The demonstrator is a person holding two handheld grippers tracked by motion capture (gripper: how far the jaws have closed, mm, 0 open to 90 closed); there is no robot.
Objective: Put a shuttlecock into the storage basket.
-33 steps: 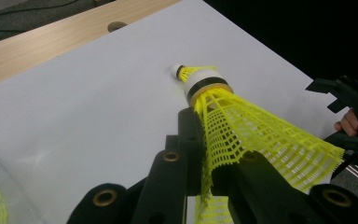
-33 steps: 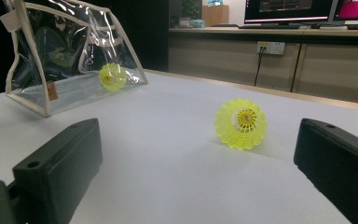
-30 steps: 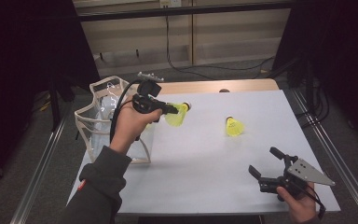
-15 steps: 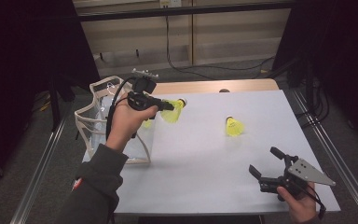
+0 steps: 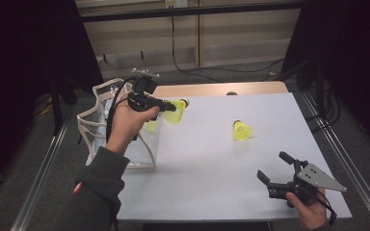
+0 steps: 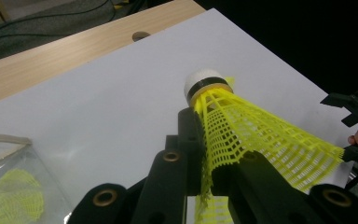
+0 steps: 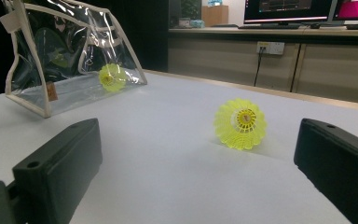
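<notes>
My left gripper (image 5: 171,108) is shut on the mesh skirt of a yellow shuttlecock (image 5: 175,114), held in the air just right of a clear bag (image 5: 92,126). In the left gripper view the jaws (image 6: 205,154) pinch the skirt (image 6: 256,135), and the white cork points away. A second yellow shuttlecock (image 5: 241,131) lies on the white table, skirt facing my right gripper (image 7: 198,133). A third (image 7: 111,77) lies inside the bag. My right gripper (image 5: 273,166) rests open near the front right corner, nothing between its jaws.
The white table (image 5: 207,163) has a wooden strip (image 5: 250,88) along its far edge. The clear bag (image 7: 65,51) stands upright at the table's left edge. Metal rails (image 5: 46,168) run down both sides of the table, and cables lie on the floor behind.
My left hand has drifted slightly left, toward the bag, with the shuttlecock still in its jaws. The right gripper has kept still.
</notes>
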